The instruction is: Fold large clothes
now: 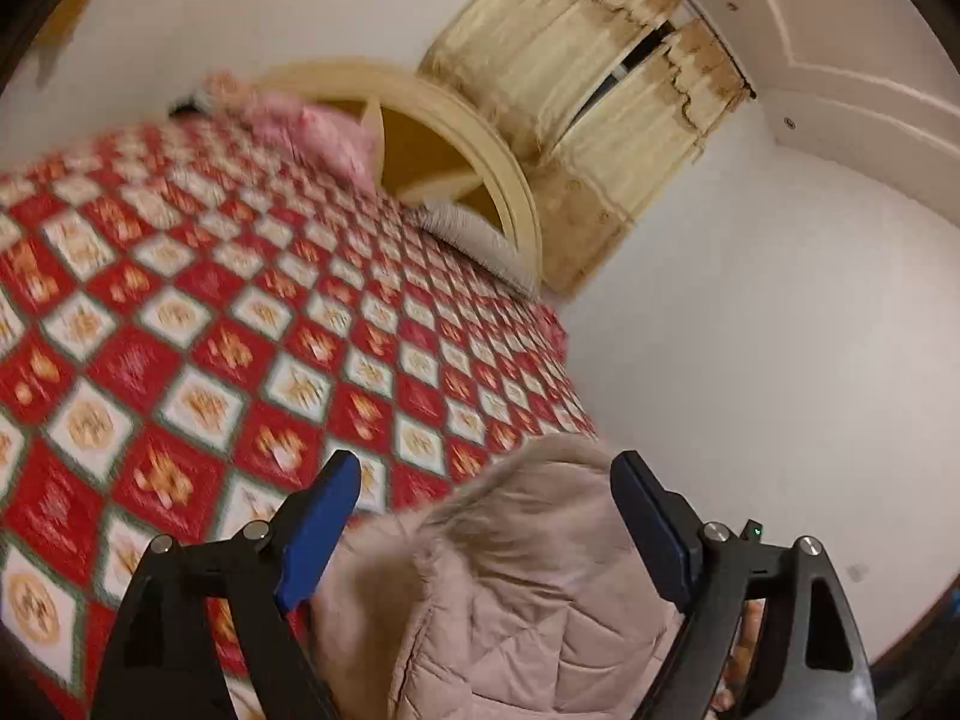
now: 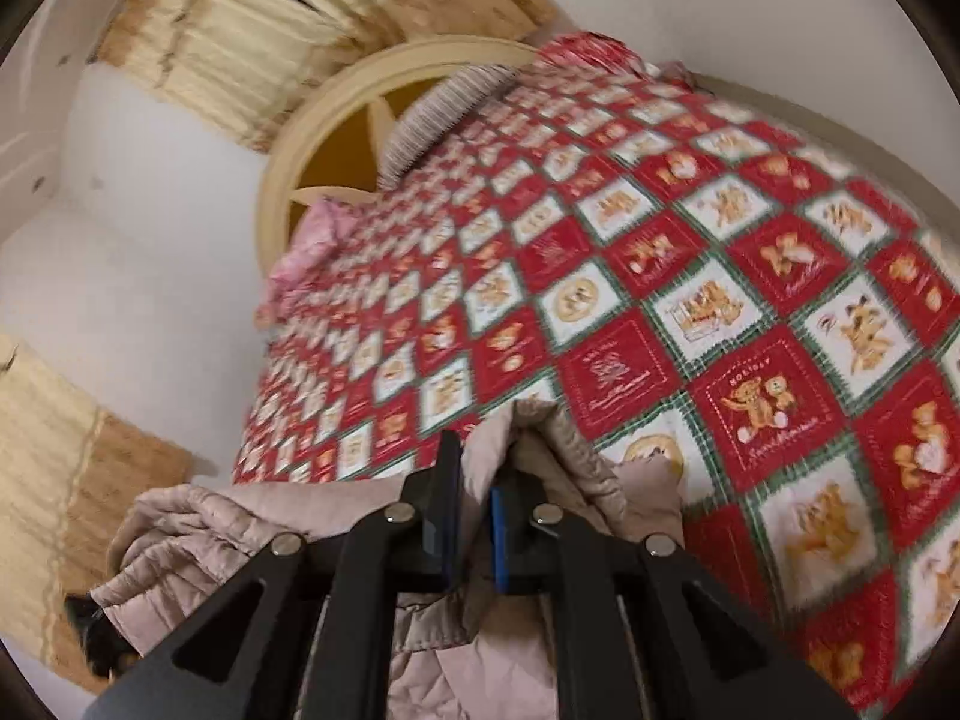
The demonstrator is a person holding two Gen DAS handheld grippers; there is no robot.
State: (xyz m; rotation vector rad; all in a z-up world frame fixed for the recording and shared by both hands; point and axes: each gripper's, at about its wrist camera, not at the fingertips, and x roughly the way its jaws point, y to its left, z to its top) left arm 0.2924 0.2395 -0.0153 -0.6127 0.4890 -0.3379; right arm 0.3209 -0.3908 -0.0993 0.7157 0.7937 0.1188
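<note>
Coat: a beige quilted coat (image 1: 510, 588) with a fur-trimmed edge, bunched at the near edge of the bed, at six o'clock in both views.
Bed: a red-and-white checked quilt (image 1: 210, 330) with teddy-bear squares runs from the coat toward a rounded cream headboard (image 1: 480, 144) at twelve o'clock.
Far end: a pink pillow (image 1: 312, 132) and a striped pillow (image 2: 432, 114) lie against the headboard, well apart from the coat.
Left tongs: the left gripper (image 1: 486, 504) hangs with its blue pads spread wide on either side of the coat's furry edge, holding nothing.
Right tongs: the right gripper (image 2: 477, 510) is pinched tight on a raised fold of the coat (image 2: 540, 438), cloth squeezed between its pads.
Step in hand: I would say the coat is being picked up and brought onto the bed; no fold looks made yet.
Next move: probably the left tongs need to close on the fur edge, so both can spread the coat flat on the quilt.
Caution: the padding is thick and may slip from a shallow pinch.
</note>
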